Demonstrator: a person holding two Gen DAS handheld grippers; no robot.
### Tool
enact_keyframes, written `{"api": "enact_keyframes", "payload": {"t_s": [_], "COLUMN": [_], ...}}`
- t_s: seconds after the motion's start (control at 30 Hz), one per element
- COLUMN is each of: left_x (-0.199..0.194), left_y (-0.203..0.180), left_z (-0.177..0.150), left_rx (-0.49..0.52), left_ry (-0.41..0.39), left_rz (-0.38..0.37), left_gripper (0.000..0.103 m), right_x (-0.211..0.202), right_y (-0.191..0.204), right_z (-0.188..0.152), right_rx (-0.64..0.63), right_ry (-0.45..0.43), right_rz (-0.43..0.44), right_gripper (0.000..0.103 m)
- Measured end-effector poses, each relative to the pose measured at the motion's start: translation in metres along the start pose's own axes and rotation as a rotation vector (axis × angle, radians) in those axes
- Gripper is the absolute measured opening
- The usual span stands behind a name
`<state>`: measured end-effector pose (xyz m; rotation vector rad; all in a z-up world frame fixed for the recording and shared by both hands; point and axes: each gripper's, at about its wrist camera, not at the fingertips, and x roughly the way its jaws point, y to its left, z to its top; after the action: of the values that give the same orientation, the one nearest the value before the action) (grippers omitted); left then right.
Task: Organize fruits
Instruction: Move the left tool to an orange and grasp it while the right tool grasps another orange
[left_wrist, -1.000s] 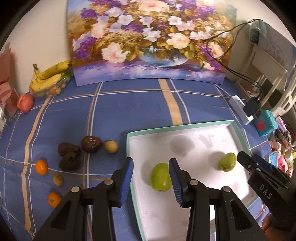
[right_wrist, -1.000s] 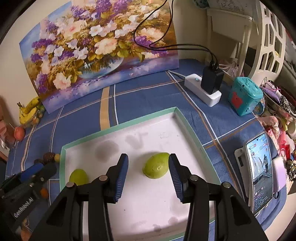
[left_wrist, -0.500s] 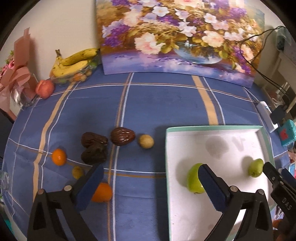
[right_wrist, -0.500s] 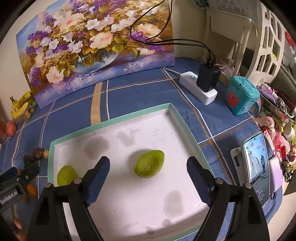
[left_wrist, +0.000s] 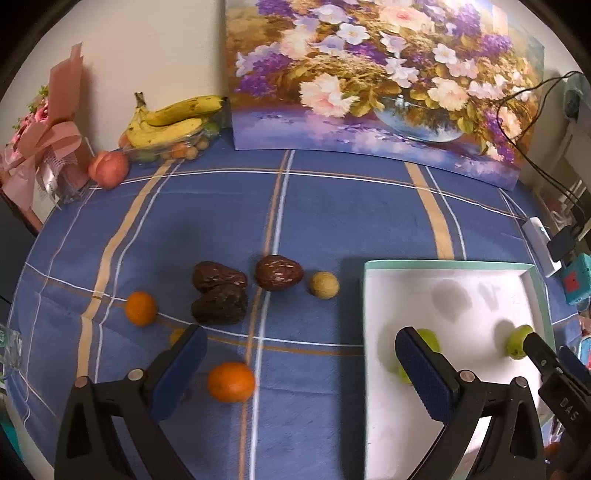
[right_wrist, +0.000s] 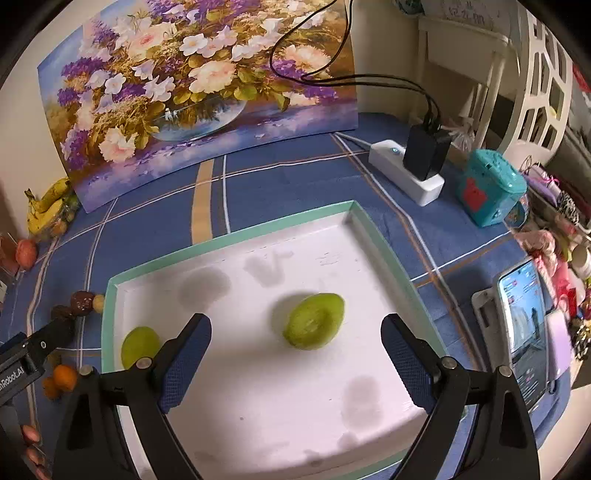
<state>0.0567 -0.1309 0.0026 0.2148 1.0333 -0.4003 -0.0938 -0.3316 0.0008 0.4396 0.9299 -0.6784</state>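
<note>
A white tray with a teal rim holds two green fruits, a large one and a smaller one. My right gripper hangs open above the tray, and the large fruit lies loose between its fingers. My left gripper is open over the blue cloth, left of the tray. An orange lies on the cloth between its fingers, untouched. Its right finger hides part of a green fruit. Farther off lie another orange, three dark brown fruits and a tan round fruit.
A floral painting leans on the back wall. Bananas, a peach and a pink wrapped gift sit at the back left. A power strip, a teal box and a phone stand right of the tray.
Both grippers' jaws have spread wide from around the green fruits, which stay in the tray. The left gripper has swung left, off the tray and over the cloth by the orange.
</note>
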Motion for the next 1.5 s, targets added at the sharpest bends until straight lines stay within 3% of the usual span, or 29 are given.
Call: {"api": "enact_keyframes", "payload": {"t_s": [0.4, 0.87, 1.2, 1.5], "left_x": [-0.006, -0.025, -0.04, -0.025], "left_y": [0.053, 0.139, 0.191, 0.195], "left_z": [0.004, 0.011, 0.013, 0.014], "left_rx": [-0.032, -0.126, -0.231, -0.218], "left_ry": [-0.012, -0.053, -0.08, -0.04], "left_rz": [0.065, 0.149, 0.134, 0.066], "left_gripper": [0.103, 0.103, 0.103, 0.103], "right_x": [0.005, 0.006, -0.005, -0.01], "right_y": [0.035, 0.146, 0.198, 0.223], "right_z": [-0.005, -0.023, -0.035, -0.042], "right_rx": [-0.03, -0.178, -0.222, -0.264], "right_ry": [0.047, 0.065, 0.056, 0.046], "right_rz": [0.042, 0.152, 0.248, 0.27], "right_gripper": [0.093, 0.093, 0.093, 0.093]}}
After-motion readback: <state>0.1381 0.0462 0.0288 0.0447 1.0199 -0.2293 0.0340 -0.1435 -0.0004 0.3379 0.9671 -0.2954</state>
